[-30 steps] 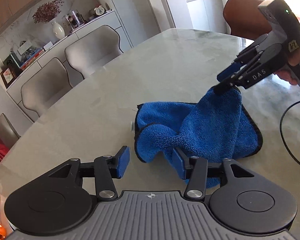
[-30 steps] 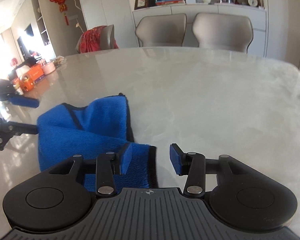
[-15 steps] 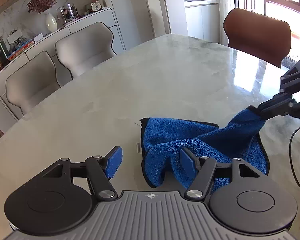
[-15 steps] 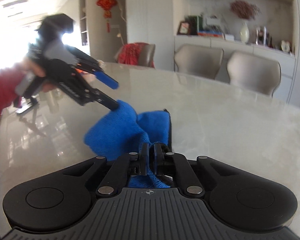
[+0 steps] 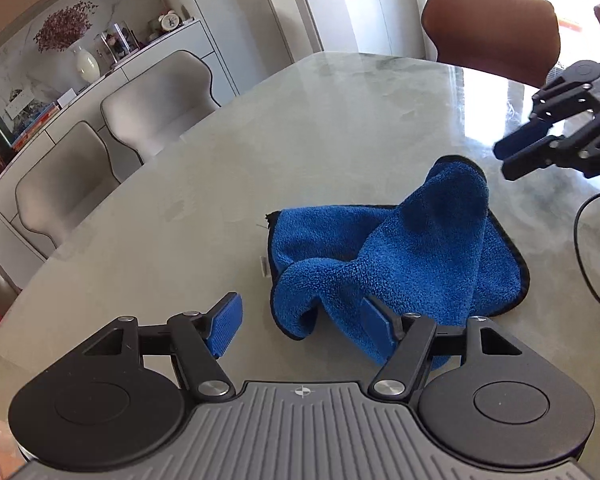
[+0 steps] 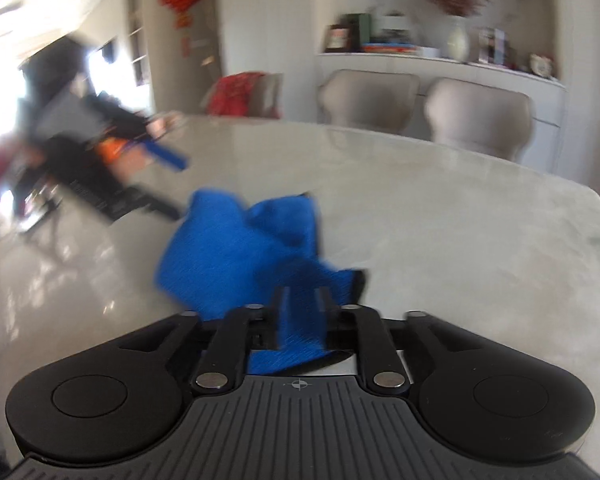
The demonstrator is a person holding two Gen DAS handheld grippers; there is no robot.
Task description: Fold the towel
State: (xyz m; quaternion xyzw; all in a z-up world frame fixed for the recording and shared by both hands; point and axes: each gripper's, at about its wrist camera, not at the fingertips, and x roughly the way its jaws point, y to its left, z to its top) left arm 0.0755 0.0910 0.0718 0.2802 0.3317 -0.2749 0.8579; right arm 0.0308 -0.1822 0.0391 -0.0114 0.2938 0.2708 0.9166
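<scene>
A blue towel (image 5: 400, 256) with a black edge lies bunched on the marble table (image 5: 260, 152), one corner peaked up. My left gripper (image 5: 300, 326) is open at the towel's near edge, its right finger touching the cloth. In the left wrist view the other gripper (image 5: 520, 152) is open, just right of the peaked corner and apart from it. The right wrist view is blurred: the towel (image 6: 236, 240) shows there, and cloth lies between my right gripper's (image 6: 300, 304) parted fingers. The left gripper shows there at the left (image 6: 172, 184).
Two pale chairs (image 5: 112, 140) stand at the table's far side and a brown chair (image 5: 492, 28) at its end. A black cable (image 5: 588, 248) lies on the table at the right. A sideboard with a vase (image 5: 86, 66) is behind.
My right gripper shut on the towel corner, lifted it, and has now opened and let it go; the corner stays peaked. My left gripper has stayed open at the towel's near edge.
</scene>
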